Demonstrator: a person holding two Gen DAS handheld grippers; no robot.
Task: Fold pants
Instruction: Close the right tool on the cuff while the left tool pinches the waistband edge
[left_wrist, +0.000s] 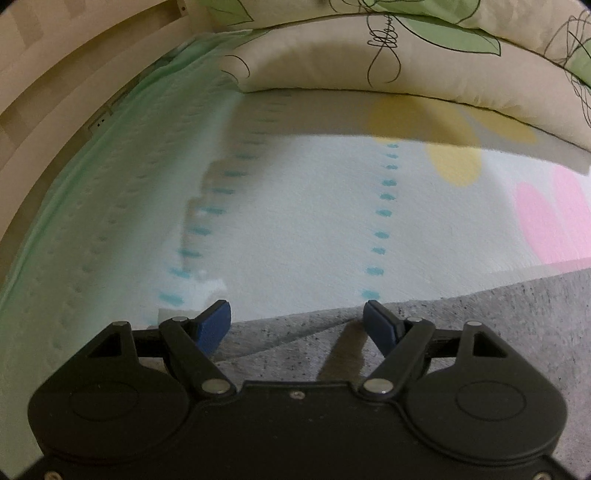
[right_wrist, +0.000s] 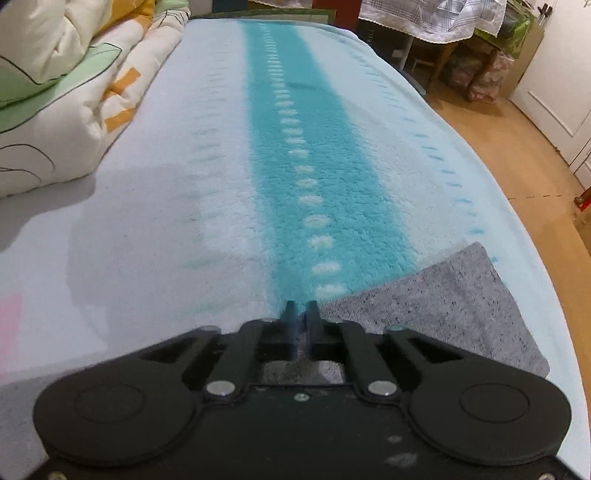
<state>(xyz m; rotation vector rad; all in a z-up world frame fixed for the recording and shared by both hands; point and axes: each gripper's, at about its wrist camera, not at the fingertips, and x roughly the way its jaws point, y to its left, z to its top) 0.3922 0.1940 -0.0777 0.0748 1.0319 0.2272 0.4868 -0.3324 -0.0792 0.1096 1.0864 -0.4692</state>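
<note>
While the right gripper (right_wrist: 302, 314) pinches the mottled grey fleece pants' (right_wrist: 424, 314) far edge on the bed, the left gripper (left_wrist: 297, 317) hangs wide over them; lifting one-sided risks a skewed fold.

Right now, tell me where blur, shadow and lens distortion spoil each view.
Left wrist view: the blanket is smeared at left, the quilt shades it, the wall edge bows. Right wrist view: sharper; the blanket edges curve, shadow lies beside the bedding.

Left tongs (left_wrist: 297, 321), right tongs (right_wrist: 303, 314): black plastic housings, round bulges, silver pivot screws, blue pads (left_wrist: 212, 325).
</note>
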